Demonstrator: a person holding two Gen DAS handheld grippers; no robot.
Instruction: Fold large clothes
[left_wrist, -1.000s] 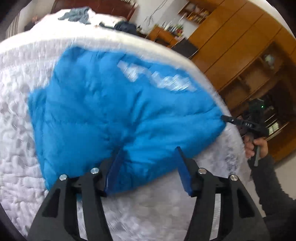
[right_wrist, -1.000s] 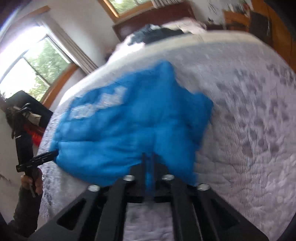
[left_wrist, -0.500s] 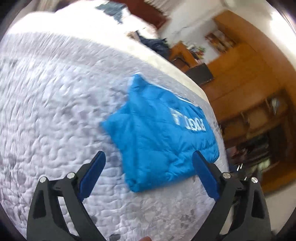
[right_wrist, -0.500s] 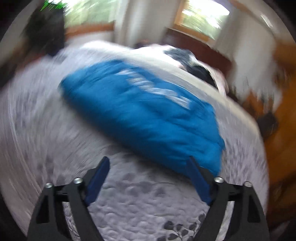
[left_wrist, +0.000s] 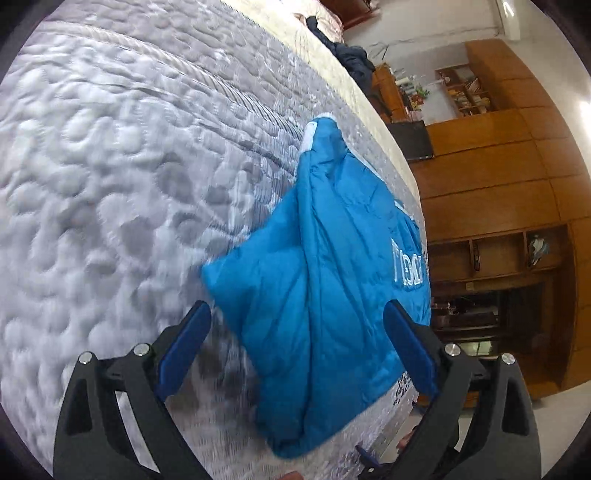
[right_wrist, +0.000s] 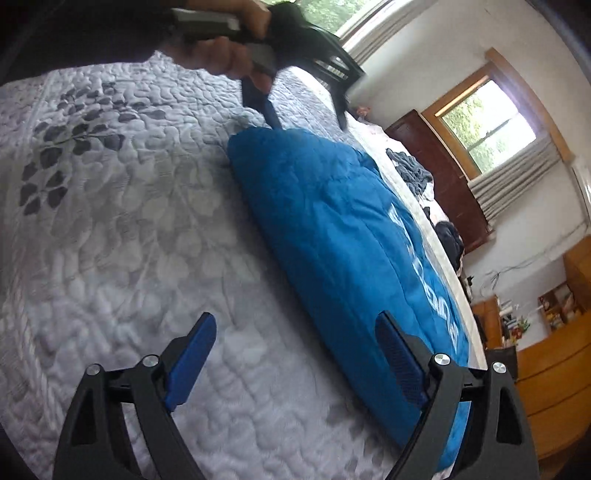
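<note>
Across the left half of both views it's just the white and grey quilted bedspread (left_wrist: 110, 166), with a dark leaf print (right_wrist: 70, 147) showing in the upper left of the right wrist view. Down at the bottom of the left wrist view, the left tongs (left_wrist: 297, 339) are spread wide apart with nothing between the blue pads (left_wrist: 184, 347); the left pad sits over bare quilt, the right one over the edge of the garment. The bright blue puffy quilted jacket (left_wrist: 332, 295) lies folded on the bed, centre to right of that frame, close to the bed's edge, with white lettering (left_wrist: 406, 266) on its right side.

Same deal in the right wrist view: the right tongs (right_wrist: 295, 350) are wide apart and empty at the bottom of the frame, and the blue jacket (right_wrist: 332, 240) runs diagonally from upper centre to lower right. At the top centre, a hand (right_wrist: 225, 48) grips the other tool, whose blue tip is touching or just beside the jacket's far end, can't tell which.

Far right of the left view there's wooden shelving (left_wrist: 517, 258); in the right view, a window with curtains (right_wrist: 491, 125).
</note>
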